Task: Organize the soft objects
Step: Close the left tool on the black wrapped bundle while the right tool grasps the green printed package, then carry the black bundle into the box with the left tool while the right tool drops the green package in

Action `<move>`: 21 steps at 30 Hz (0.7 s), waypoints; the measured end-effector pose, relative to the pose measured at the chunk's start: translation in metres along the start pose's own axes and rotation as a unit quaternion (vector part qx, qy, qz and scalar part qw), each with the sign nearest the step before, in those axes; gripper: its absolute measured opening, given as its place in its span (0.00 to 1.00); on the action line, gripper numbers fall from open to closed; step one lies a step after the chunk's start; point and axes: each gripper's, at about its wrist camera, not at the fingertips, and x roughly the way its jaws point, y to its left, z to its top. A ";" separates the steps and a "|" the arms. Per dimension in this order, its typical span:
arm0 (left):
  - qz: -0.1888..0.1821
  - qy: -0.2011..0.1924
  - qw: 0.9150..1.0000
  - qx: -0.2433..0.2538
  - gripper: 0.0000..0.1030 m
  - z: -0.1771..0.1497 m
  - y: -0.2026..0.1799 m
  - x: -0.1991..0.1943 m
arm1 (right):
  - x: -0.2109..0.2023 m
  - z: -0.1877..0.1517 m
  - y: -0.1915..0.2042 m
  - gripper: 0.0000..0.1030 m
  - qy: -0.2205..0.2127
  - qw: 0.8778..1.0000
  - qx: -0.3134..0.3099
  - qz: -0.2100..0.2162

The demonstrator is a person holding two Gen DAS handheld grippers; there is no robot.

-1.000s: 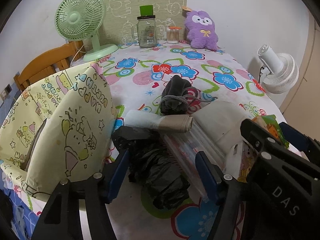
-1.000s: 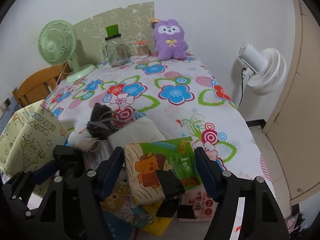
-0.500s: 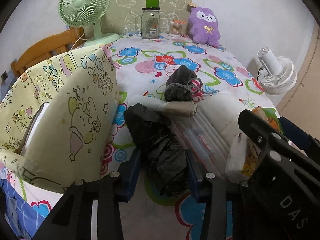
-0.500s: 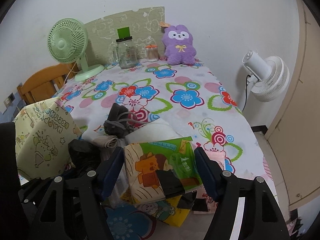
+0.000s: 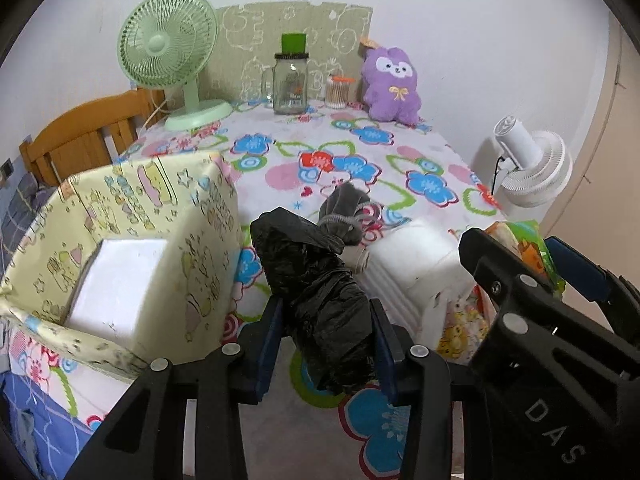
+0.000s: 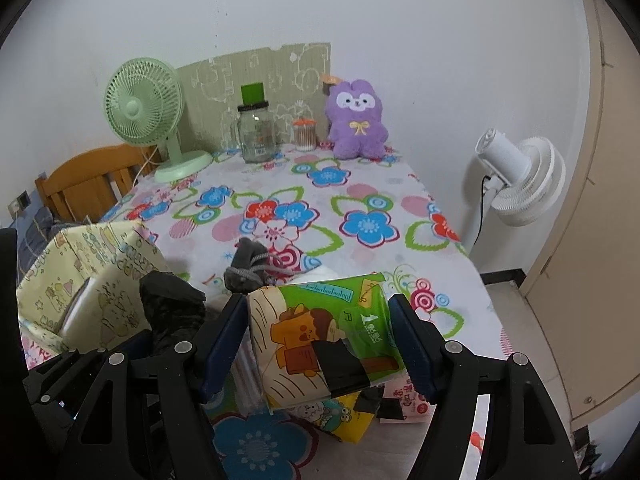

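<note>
The crumpled black plastic bag is pinched between the blue pads of the left gripper, lifted off the flowered tablecloth at the table's near edge; its free end rises toward 12 o'clock. At about 9 o'clock from it stands the yellow cartoon-print fabric bin, open-topped, with a white block inside. At 1 o'clock from the bag a dark grey knotted cloth bundle lies on the tablecloth, and at 3 o'clock a white plastic-wrapped pack. The right gripper is clamped on a green tissue pack patched with black tape, held above other printed packets. At the far end of the table, around 12 o'clock, stand a green desk fan, a glass jar and a purple plush toy; a white fan stands beside the table at 2 o'clock.
</note>
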 end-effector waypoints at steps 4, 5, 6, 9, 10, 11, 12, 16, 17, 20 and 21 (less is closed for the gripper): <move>-0.005 -0.008 1.000 0.011 0.41 0.005 0.000 -0.011 | -0.011 0.005 0.002 0.72 -0.011 1.000 0.002 -0.001; -0.006 -0.010 1.000 0.014 0.41 0.007 0.000 -0.013 | -0.014 0.007 0.003 0.72 -0.014 1.000 0.002 -0.001; -0.005 -0.014 1.000 0.017 0.41 0.008 0.000 -0.017 | -0.016 0.008 0.004 0.72 -0.015 1.000 0.002 -0.001; -0.005 -0.023 0.999 0.025 0.41 0.013 0.001 -0.026 | -0.024 0.013 0.008 0.72 -0.022 1.000 0.003 -0.003; -0.005 -0.026 0.999 0.027 0.41 0.014 0.001 -0.028 | -0.026 0.015 0.008 0.72 -0.024 1.000 0.003 -0.004; -0.005 -0.030 0.999 0.031 0.41 0.016 0.001 -0.031 | -0.029 0.017 0.010 0.72 -0.027 1.000 0.003 -0.005; -0.005 -0.034 0.999 0.034 0.41 0.018 0.001 -0.034 | -0.031 0.019 0.011 0.72 -0.028 1.000 0.004 -0.005; -0.006 -0.048 0.998 0.044 0.41 0.024 0.003 -0.044 | -0.038 0.026 0.015 0.72 -0.034 0.999 0.004 -0.005; -0.007 -0.050 0.998 0.048 0.41 0.025 0.003 -0.046 | -0.040 0.028 0.017 0.72 -0.036 0.999 0.004 -0.006; -0.008 -0.058 0.997 0.054 0.41 0.028 0.005 -0.053 | -0.043 0.033 0.021 0.72 -0.041 0.999 0.001 -0.007; -0.008 -0.060 0.997 0.057 0.41 0.029 0.006 -0.054 | -0.044 0.034 0.023 0.72 -0.042 0.999 0.000 -0.007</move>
